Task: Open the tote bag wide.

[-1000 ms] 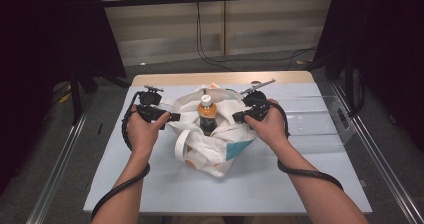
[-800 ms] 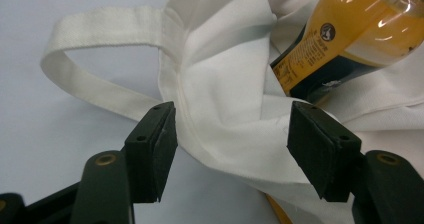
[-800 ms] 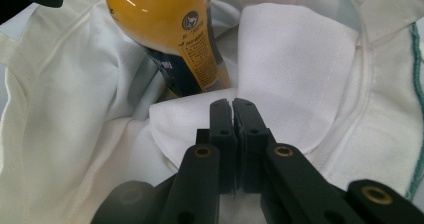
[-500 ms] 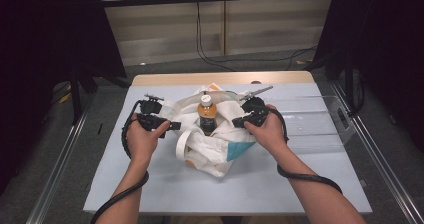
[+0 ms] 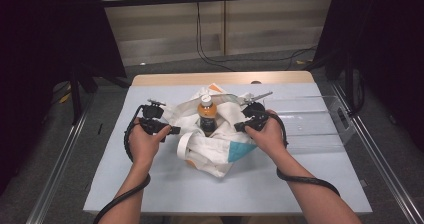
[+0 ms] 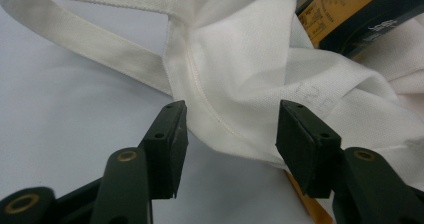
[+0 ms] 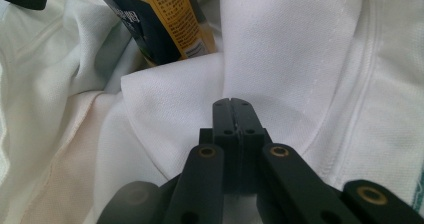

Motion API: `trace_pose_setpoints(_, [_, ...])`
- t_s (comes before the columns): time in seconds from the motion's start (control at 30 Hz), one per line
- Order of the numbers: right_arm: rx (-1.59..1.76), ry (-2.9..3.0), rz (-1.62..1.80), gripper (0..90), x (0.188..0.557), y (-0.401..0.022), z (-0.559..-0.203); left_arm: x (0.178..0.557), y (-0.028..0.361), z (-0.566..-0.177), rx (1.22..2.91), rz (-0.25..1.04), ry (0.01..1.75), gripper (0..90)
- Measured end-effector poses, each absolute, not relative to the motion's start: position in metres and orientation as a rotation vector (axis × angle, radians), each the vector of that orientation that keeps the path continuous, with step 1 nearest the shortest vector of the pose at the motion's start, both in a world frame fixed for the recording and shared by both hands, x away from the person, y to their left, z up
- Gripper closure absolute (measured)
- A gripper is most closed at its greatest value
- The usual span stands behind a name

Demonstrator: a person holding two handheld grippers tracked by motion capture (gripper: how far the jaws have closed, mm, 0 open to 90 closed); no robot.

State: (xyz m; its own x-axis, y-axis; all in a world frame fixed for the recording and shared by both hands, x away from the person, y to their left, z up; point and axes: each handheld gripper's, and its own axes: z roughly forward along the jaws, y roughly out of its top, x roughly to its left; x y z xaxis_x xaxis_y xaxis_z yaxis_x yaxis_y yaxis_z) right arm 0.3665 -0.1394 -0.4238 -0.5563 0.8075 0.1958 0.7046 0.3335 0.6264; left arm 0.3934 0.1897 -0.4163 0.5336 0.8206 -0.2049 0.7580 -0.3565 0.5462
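At the left, the left gripper point(image 5: 172, 130) sits with its 2 jaws spread apart, and in the left gripper view the stitched hem of the white canvas tote bag point(image 6: 240, 79) lies straight ahead between them, not yet pinched. The bag's flat white strap point(image 6: 95, 51) loops away up and to the left of that hem. My reading is that the coming move turns on this: the hem runs across the jaws' gap, so a short push forward and a squeeze should catch it.

In the middle of the light blue table point(image 5: 150, 184) the bag is slumped around an upright orange drink bottle with a white cap point(image 5: 206, 115), which stands between the 2 hands.

At the right, the right gripper point(image 7: 233, 105) has its jaws pressed together, apparently pinching a fold of the bag's cloth beside the bottle's yellow and dark label point(image 7: 165, 24).
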Motion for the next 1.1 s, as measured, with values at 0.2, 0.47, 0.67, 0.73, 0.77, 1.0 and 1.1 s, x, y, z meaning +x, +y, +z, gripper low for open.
trace_pose_setpoints(0.2, [1.389, 2.439, 1.028, 90.0, 0.366, -0.140, -0.425, 0.393, 0.189, -0.421, 2.200, 0.132, 1.277, 49.2])
trace_pose_setpoints(0.47, [1.401, 2.437, 1.026, 90.0, 0.365, -0.141, -0.428, 0.392, 0.186, -0.432, 2.240, 0.119, 1.282, 53.9])
trace_pose_setpoints(0.67, [1.407, 2.433, 1.027, 90.0, 0.365, -0.142, -0.430, 0.393, 0.184, -0.438, 2.244, 0.102, 1.291, 56.6])
trace_pose_setpoints(0.73, [1.410, 2.430, 1.021, 90.0, 0.365, -0.142, -0.431, 0.394, 0.183, -0.439, 2.255, 0.095, 1.282, 58.4])
trace_pose_setpoints(0.77, [1.406, 2.429, 1.027, 90.0, 0.365, -0.142, -0.432, 0.394, 0.182, -0.440, 2.250, 0.090, 1.288, 60.8])
trace_pose_setpoints(1.0, [1.424, 2.417, 1.028, 90.0, 0.363, -0.143, -0.435, 0.395, 0.176, -0.443, 2.295, 0.074, 1.239, 79.6])
trace_pose_setpoints(1.1, [1.420, 2.410, 1.035, 90.0, 0.363, -0.144, -0.437, 0.395, 0.172, -0.445, 2.292, 0.069, 1.245, 84.3])
